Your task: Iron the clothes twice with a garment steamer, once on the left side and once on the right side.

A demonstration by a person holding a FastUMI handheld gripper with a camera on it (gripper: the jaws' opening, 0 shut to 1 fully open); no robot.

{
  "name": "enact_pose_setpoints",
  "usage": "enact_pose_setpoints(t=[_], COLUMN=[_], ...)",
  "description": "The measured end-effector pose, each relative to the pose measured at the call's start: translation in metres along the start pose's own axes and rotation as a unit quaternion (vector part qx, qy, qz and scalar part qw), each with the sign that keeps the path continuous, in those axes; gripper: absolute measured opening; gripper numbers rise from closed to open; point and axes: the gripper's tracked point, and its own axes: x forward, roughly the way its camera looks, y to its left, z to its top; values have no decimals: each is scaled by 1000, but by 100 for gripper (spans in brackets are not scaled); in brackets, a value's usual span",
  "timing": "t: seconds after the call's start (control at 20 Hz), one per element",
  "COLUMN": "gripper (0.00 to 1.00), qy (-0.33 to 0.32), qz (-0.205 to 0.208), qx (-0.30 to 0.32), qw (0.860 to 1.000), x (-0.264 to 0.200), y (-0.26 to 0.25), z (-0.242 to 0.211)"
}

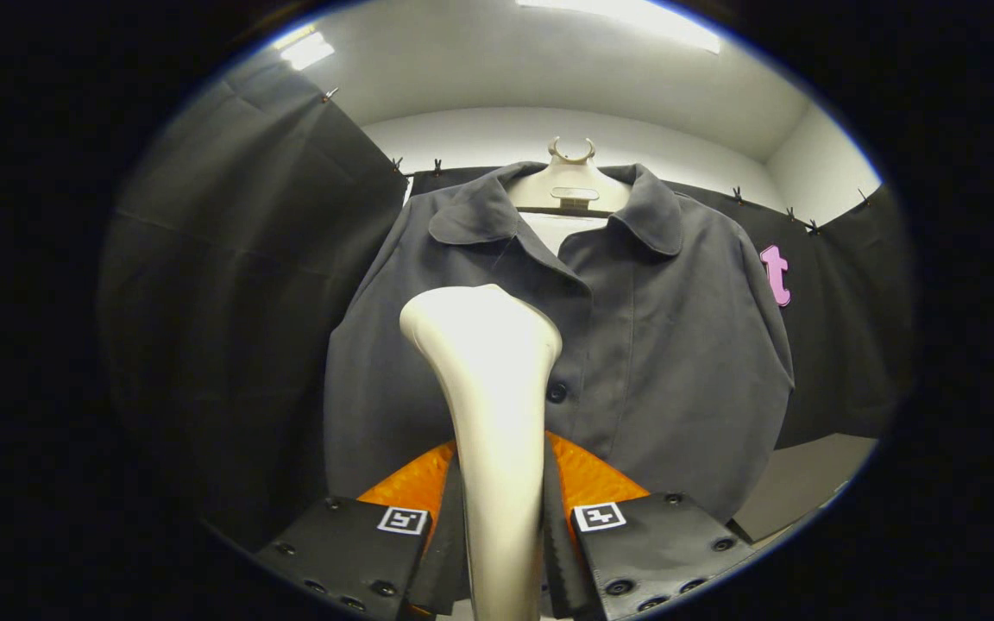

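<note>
Claw [499, 517] clamped on steamer [488, 388], jacket dead ahead.
Both fingers press the white handle; its head points up-forward at the hung grey jacket [652, 345], left of the button line (contact unclear).

Steamer [487, 379] in the claw [501, 517], jacket [635, 362] close ahead; open room right of jacket.

White steamer [488, 379] clamped between fingers [588, 487], head against grey shirt [661, 345] on hanger [570, 177]
</note>
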Motion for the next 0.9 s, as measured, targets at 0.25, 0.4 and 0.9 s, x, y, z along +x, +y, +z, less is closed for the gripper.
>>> enact_pose_setpoints(t=[0.25, 0.4, 0.9], gripper=[48, 48, 48], qy=[19, 40, 91], qz=[10, 19, 23], qx=[12, 6, 18], qw=[1000, 999, 995], x=[-15, -21, -44], y=[5, 11, 8], z=[-21, -42, -105])
